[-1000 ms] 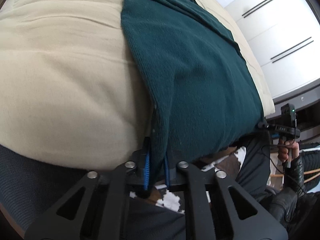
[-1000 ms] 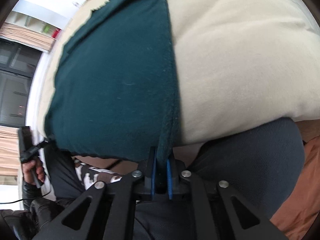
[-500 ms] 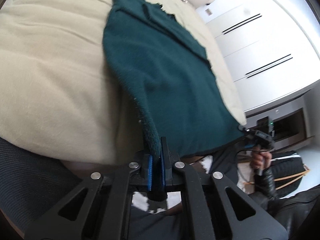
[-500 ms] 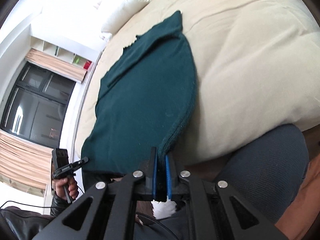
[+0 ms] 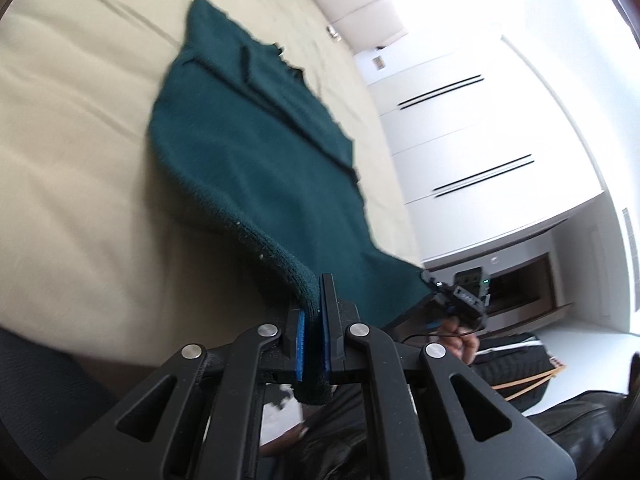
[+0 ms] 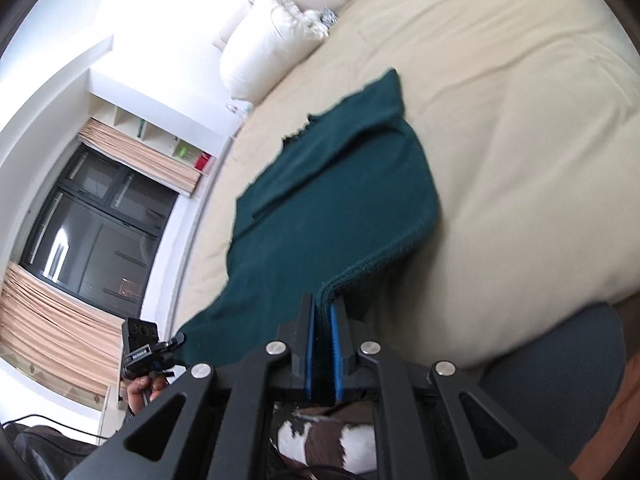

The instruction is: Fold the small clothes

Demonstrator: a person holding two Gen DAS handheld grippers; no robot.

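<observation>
Pinching the green garment (image 5: 256, 168) by its two near corners, our left gripper (image 5: 313, 312) and right gripper (image 6: 322, 320) (both clamped tight) lift it off the bed (image 6: 520, 140) edge.

Your green garment (image 5: 256, 152) is matt, nubbly knit cloth with a ribbed hem. The bed (image 5: 80, 128) wears smooth beige fabric. Each tool (image 6: 321, 344) is matt black plastic with metal rivets.

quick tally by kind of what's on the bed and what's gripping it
dark green knit garment: 1
white pillow: 1
grippers shut on the garment's near edge: 2, left gripper and right gripper
total: 4
</observation>
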